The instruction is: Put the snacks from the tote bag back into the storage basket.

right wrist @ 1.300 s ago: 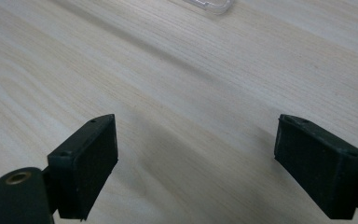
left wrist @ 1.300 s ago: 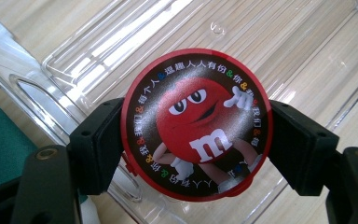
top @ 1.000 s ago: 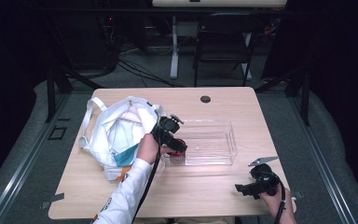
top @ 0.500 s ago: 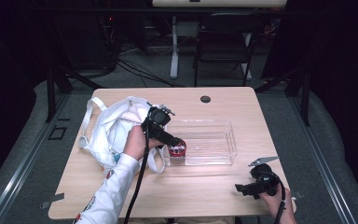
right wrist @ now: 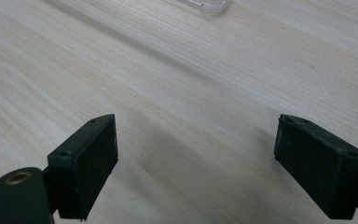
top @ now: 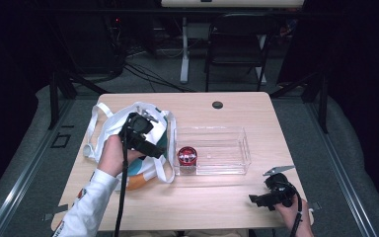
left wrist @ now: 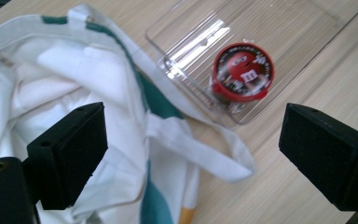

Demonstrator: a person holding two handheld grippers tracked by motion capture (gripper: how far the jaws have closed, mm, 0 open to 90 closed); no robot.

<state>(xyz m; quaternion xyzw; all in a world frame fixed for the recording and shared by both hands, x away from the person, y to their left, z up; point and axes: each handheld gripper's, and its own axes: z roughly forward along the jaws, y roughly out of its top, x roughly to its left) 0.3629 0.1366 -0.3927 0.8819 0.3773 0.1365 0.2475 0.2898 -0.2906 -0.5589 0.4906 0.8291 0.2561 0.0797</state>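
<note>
Dim room, grey floor (top: pixel 24 182), dark folding chair (top: pixel 237 44), perhaps cables behind.

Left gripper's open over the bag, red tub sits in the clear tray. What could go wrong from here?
1. The bag strap lies right against the clear tray; grabbing the bag with the left gripper could drag or tip the tray.
2. The red tub sits at the tray's bag-side end, so a nudge might knock it over.
</note>
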